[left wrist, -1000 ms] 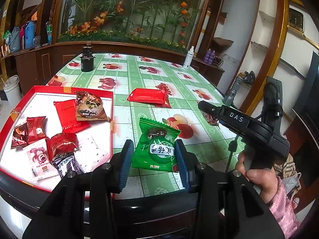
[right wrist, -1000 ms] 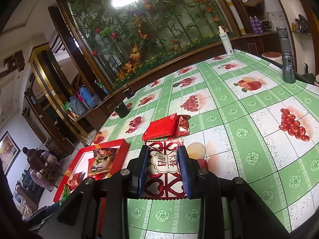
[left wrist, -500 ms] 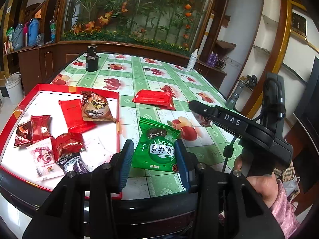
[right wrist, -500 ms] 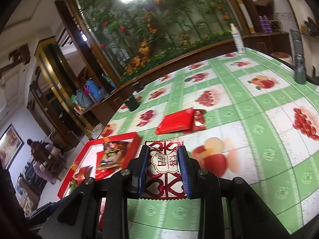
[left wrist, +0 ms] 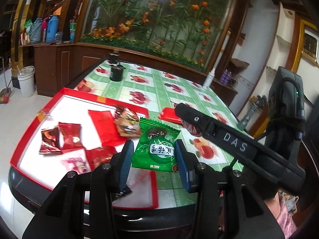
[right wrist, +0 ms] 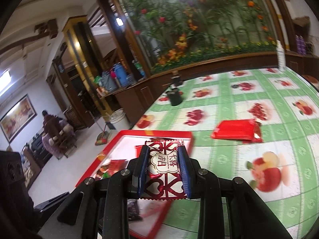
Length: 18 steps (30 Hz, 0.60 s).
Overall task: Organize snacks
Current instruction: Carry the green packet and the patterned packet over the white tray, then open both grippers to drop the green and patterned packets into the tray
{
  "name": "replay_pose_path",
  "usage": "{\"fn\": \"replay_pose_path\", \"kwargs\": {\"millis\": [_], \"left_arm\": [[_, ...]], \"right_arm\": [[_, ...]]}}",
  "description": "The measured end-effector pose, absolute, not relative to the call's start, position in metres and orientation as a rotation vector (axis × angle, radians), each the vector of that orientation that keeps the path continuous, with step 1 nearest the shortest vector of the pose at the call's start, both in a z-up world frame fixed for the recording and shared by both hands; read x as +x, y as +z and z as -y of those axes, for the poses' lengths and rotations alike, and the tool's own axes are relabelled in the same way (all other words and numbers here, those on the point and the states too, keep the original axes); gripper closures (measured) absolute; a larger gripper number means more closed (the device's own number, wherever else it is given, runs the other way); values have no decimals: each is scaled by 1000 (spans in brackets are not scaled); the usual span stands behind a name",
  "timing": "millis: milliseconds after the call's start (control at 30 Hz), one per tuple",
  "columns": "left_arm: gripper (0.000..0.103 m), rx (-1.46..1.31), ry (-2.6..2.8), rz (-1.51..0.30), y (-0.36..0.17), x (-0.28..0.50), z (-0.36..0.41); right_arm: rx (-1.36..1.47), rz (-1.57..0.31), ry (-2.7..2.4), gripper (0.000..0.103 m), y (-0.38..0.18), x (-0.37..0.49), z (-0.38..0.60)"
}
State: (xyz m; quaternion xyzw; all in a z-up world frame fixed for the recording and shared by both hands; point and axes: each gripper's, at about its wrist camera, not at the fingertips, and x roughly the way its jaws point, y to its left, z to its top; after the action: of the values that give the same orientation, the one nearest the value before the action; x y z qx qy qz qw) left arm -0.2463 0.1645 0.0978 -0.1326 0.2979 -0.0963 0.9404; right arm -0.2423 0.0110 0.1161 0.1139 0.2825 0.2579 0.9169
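A red tray (left wrist: 59,97) with a white floor sits at the table's near left corner and holds several red snack packets and a brown packet (left wrist: 127,123). My left gripper (left wrist: 153,143) is shut on a green snack packet (left wrist: 157,153), held above the tray's right rim. My right gripper (right wrist: 163,149) is shut on a red-and-white heart-patterned packet (right wrist: 163,165), held over the tray (right wrist: 159,133). Its black housing (left wrist: 235,143) crosses the right of the left wrist view. A flat red packet (right wrist: 235,131) lies on the green fruit-print tablecloth to the right of the tray.
A black cup (left wrist: 116,73) stands at the far left of the table and a white bottle (left wrist: 209,78) at the far edge. On the floor to the left are a white bucket (left wrist: 26,81) and a broom. A person (right wrist: 53,131) sits far off.
Both grippers have moved left toward the tray, each carrying its packet. The green packet now overlaps the tray's right rim and the heart-patterned packet hangs over the tray.
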Motion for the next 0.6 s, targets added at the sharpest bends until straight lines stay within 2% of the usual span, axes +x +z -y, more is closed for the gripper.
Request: {"fn": "replay_pose_path", "kwargs": {"millis": [600], "left_arm": [[63, -281, -29, -622, 80, -221, -226]], "right_arm": [[265, -726, 593, 73, 94, -205, -101]]}}
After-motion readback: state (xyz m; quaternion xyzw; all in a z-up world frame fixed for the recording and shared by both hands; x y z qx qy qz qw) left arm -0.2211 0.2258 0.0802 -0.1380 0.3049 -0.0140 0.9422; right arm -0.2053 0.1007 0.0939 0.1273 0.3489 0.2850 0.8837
